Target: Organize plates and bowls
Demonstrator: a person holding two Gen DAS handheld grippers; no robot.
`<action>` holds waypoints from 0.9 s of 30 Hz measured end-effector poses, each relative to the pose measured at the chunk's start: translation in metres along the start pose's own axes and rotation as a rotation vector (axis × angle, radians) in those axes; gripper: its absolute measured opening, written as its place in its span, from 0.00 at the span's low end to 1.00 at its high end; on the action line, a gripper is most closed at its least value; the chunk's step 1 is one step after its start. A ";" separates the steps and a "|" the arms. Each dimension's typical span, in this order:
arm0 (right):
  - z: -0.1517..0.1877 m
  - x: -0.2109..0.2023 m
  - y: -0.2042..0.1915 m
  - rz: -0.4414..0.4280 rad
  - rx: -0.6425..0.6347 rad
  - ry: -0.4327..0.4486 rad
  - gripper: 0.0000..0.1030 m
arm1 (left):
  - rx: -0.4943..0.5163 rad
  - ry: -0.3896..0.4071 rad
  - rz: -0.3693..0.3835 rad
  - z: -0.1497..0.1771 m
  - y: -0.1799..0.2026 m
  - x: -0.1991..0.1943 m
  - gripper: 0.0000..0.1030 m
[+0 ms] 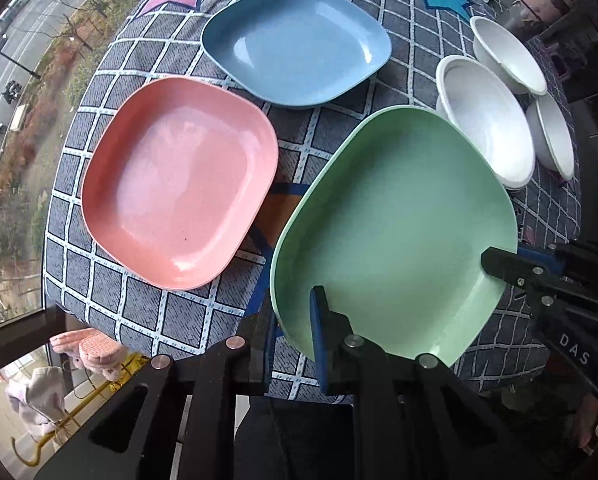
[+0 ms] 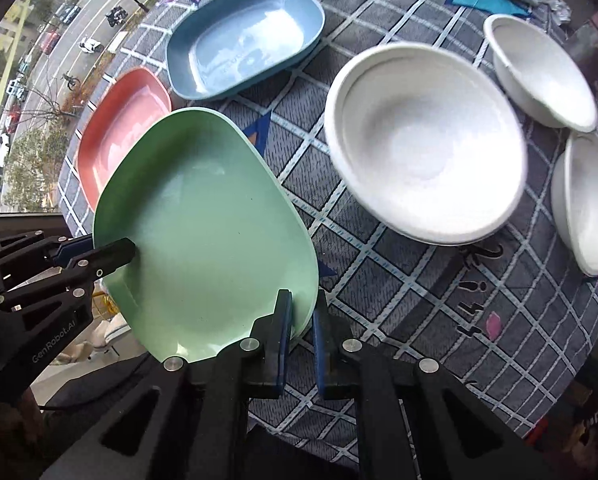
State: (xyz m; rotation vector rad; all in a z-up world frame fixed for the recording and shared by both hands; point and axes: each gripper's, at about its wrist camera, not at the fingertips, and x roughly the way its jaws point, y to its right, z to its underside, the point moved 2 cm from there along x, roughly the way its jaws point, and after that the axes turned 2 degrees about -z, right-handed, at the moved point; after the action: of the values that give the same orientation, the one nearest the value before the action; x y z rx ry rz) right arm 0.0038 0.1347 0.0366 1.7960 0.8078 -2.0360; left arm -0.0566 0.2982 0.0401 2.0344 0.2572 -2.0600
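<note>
Both hand-held grippers clamp the green plate at opposite rims, left hand-held gripper and right hand-held gripper, keeping it level above the counter, probably for stacking on the pink plate.

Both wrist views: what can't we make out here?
- Green plate: underside hidden by the plate itself; whether it clears the cloth is unclear.
- Pink plate, right wrist view: near part hidden behind the green plate.
- Third white bowl, left wrist view: partly hidden by the nearest bowl.
- Left gripper: outer finger mostly hidden under the plate rim.
</note>
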 end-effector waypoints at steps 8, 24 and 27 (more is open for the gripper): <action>0.006 -0.035 0.021 0.031 0.026 0.057 0.11 | 0.086 0.068 -0.017 -0.014 0.028 -0.024 0.17; 0.018 -0.101 0.100 0.076 0.275 0.176 0.11 | 0.389 0.148 -0.036 -0.050 0.135 -0.052 0.19; 0.026 -0.111 0.118 0.079 0.338 0.197 0.11 | 0.414 0.169 -0.025 -0.062 0.156 -0.063 0.19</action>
State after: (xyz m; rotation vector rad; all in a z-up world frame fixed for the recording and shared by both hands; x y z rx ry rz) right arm 0.0692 0.0111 0.1220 2.1993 0.4495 -2.0645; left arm 0.0478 0.1690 0.1081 2.4572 -0.1302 -2.0935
